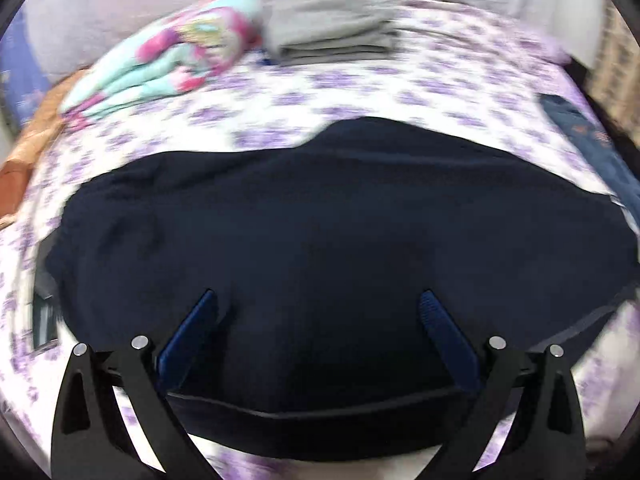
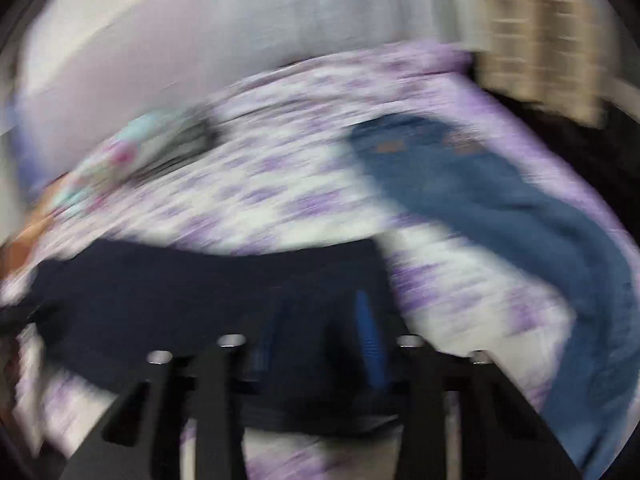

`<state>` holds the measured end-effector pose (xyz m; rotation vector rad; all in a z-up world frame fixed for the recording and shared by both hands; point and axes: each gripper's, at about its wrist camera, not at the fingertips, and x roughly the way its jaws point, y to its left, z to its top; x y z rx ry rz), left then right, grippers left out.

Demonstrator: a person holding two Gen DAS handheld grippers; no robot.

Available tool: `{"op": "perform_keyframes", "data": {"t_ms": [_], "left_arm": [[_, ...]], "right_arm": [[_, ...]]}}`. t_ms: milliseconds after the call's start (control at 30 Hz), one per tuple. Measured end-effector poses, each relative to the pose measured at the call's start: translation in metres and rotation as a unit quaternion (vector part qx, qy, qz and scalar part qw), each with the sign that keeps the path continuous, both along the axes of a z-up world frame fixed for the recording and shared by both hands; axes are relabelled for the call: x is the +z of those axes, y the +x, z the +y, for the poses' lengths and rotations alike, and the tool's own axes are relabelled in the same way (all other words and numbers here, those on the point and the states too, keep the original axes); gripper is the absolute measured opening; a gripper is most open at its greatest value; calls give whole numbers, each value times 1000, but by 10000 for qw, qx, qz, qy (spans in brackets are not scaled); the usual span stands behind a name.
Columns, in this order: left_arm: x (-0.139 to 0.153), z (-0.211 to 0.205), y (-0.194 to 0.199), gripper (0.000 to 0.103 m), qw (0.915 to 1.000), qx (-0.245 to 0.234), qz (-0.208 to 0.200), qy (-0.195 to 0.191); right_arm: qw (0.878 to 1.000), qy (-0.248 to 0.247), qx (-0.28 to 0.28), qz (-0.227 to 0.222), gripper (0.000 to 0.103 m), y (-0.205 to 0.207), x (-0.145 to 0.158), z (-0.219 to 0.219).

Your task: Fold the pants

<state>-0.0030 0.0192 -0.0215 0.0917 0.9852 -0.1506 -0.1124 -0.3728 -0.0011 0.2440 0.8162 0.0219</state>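
Dark navy pants lie spread across the purple-flowered bed sheet. My left gripper hovers over their near part, open wide, and its blue fingers do not pinch the cloth. The right wrist view is badly blurred. In it my right gripper has its blue fingers drawn close together at the right end of the navy pants, with a bunch of the dark cloth between them.
Blue jeans lie along the bed's right side, also seen in the left view. A folded grey garment and a pink-and-turquoise folded cloth sit at the back by the wall. An orange object lies at the left edge.
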Motion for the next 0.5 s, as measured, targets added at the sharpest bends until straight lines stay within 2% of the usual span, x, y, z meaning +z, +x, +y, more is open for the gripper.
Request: {"op": "perform_keyframes", "data": {"t_ms": [67,100,167,233,300,333,367,400,433,500], "left_arm": [[-6,-10,-4,99,9992,-313,180,-196],[-14,-13,-5,99,9982,-399,358,-280],[-28,-13,-7,99,9978,-386,522,-107],[-34,-11,-14,99,9983,-363,408,190],[-30,-9,-19,98,9984,-370,346,237],[-28,-8,-21,98,9985,-361,347,229],[-24,-8,-23,98,9986,-360,337,182],[-20,-4,-23,98,9987,-378,327,107],[-17,-3,-23,98,9987,-393,314,6],[-10,2,-26,98,9989,-358,209,-211]], "right_arm": [[9982,271,352,415,28,5,-18,17],[9964,248,299,759,28,7,-33,15],[9946,161,-187,1007,0,-4,-44,-14],[9925,535,-645,893,0,-21,-34,-44],[9827,-598,-1544,835,12,-34,-19,-55],[9787,-843,-1710,757,32,-37,-14,-57],[9829,-614,-1619,619,51,-41,-12,-59],[9867,-166,-1534,514,59,-43,-14,-62],[9858,32,-1593,527,70,-43,-19,-64],[9839,178,-1675,603,74,-42,-29,-65]]}}
